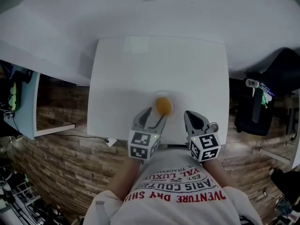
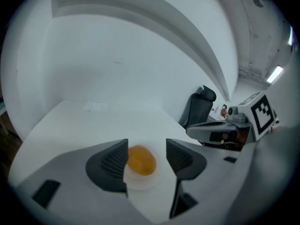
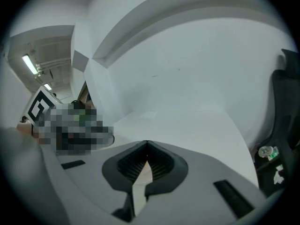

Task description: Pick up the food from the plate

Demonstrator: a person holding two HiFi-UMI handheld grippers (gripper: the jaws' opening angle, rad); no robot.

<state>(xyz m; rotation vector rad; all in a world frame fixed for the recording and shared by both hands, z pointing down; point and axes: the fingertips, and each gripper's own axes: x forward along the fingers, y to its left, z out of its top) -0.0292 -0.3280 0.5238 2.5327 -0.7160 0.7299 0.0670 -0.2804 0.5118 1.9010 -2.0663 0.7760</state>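
Observation:
A round orange piece of food [image 1: 163, 106] lies on a small white plate [image 1: 172, 108] near the front edge of the white table [image 1: 154, 60]. My left gripper [image 1: 156, 116] is open, its jaws on either side of the food [image 2: 140, 161] just above the plate [image 2: 140, 183]. In the left gripper view the left pad sits right at the food's edge and a gap shows on the right side. My right gripper [image 1: 188, 115] hovers to the right of the plate, shut with nothing between its pads [image 3: 157, 165].
The table stands against a white wall. A black office chair [image 1: 262, 97] with a bag is to its right, also visible in the left gripper view as a chair [image 2: 199, 108]. A light-blue shelf unit [image 1: 21, 102] stands at left. The floor has a brick pattern.

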